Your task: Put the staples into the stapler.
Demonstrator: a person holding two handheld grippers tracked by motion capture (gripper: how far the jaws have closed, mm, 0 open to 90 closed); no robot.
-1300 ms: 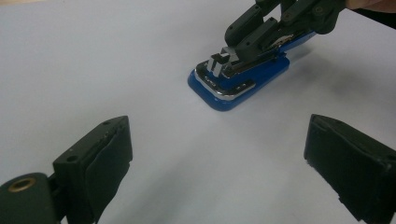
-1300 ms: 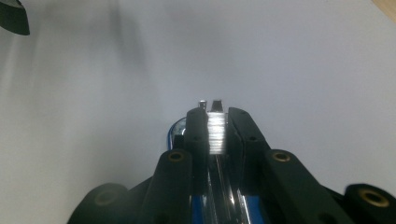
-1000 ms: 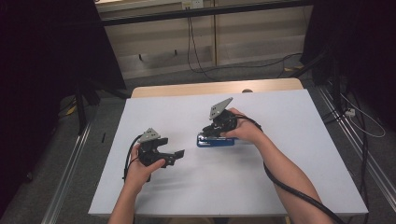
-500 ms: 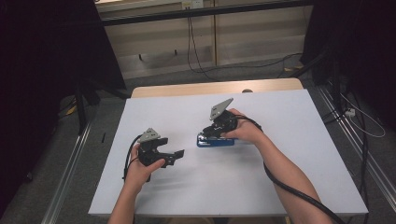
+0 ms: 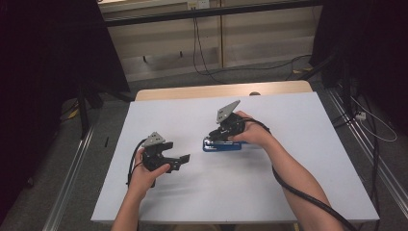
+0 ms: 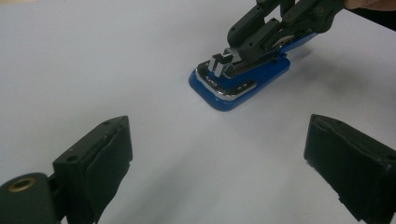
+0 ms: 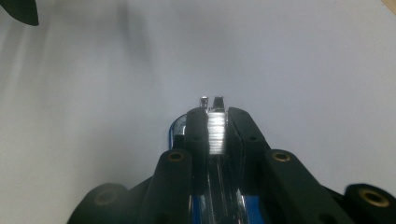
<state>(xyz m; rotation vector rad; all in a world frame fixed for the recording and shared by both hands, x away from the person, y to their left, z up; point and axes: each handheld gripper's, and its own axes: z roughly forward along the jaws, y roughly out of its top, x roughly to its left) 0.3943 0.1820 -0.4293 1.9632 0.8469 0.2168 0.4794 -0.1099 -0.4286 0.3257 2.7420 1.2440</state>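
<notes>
From the high view I see a white table [image 5: 288, 120] with a blue stapler [image 5: 222, 146] lying flat near its middle. My right gripper [image 5: 222, 134] sits directly over the stapler, the right hand [image 5: 252, 134] wrapped around its body and a black cable [image 5: 298, 192] trailing back along the forearm.

In the right gripper view the two black jaws stand close together, pressed against either side of a bright metal strip — the stapler's staple channel [image 7: 216, 126]. The stapler's blue base [image 7: 175, 130] shows just beneath the jaws. I record the right gripper as clamped on the stapler.

The left gripper [image 5: 173, 161] rests on the table to the left of the stapler, apart from it, held by the left hand [image 5: 144, 175]. In the left gripper view its jaws stand wide apart with bare table between them — nothing held. Beyond them I see the stapler [image 6: 238, 77] angled away, with the right gripper [image 6: 261, 32] closed on its upper part.
</notes>
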